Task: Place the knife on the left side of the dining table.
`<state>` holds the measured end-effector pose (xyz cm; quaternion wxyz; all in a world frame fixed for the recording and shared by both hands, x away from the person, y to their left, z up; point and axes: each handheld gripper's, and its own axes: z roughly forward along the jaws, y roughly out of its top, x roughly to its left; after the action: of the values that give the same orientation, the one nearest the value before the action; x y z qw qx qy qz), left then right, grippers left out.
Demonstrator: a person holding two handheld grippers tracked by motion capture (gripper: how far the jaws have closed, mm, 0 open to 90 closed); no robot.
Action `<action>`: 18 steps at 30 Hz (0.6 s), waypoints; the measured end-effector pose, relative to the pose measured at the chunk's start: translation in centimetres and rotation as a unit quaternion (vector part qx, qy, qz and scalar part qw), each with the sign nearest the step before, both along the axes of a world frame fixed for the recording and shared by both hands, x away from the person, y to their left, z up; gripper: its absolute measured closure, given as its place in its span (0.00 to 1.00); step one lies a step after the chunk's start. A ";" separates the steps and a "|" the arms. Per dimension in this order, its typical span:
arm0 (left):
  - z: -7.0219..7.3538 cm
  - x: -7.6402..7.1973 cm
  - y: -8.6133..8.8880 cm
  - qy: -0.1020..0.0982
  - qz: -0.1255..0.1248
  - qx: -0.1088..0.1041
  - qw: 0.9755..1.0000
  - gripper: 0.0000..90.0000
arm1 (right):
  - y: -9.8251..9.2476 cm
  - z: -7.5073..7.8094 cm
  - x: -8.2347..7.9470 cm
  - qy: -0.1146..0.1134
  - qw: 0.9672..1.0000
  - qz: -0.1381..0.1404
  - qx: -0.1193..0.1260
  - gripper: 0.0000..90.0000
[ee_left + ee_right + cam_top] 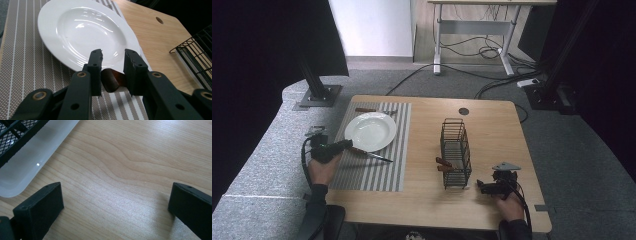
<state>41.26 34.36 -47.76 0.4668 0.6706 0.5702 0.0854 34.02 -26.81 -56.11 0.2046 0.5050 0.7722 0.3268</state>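
A white plate (371,131) (85,32) lies on a grey striped placemat (377,172) (22,50) at the table's left. My left gripper (345,145) (113,53) is at the plate's near edge, shut on the brown handle (111,81) of a knife (373,156). The knife's blade points right across the mat. Beyond the plate lies a brown-handled fork (373,110). My right gripper (481,185) (116,192) rests low over bare wood, open and holding nothing, just right of a black wire basket (455,150) (15,135).
Brown-handled utensils (443,163) lie inside the basket, which stands on a white tray base (27,167). A round hole (463,111) marks the table's far side. Black frame posts (314,82), floor cables (492,85) and another desk (477,30) stand beyond the table.
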 end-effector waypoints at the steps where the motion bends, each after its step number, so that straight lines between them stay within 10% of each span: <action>1: -0.3 0.1 0.2 0.001 0.003 -0.001 1.000 0.75 | 0.0 0.0 0.0 0.000 1.000 0.000 0.000 0.00; 18: -4.1 0.9 2.5 0.014 0.009 -0.037 0.999 0.72 | 0.0 0.0 0.0 0.000 1.000 0.000 0.000 0.00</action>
<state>42.14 36.87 -51.87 0.4824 0.6488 0.5856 0.0584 34.02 -26.81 -56.11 0.2045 0.5049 0.7723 0.3269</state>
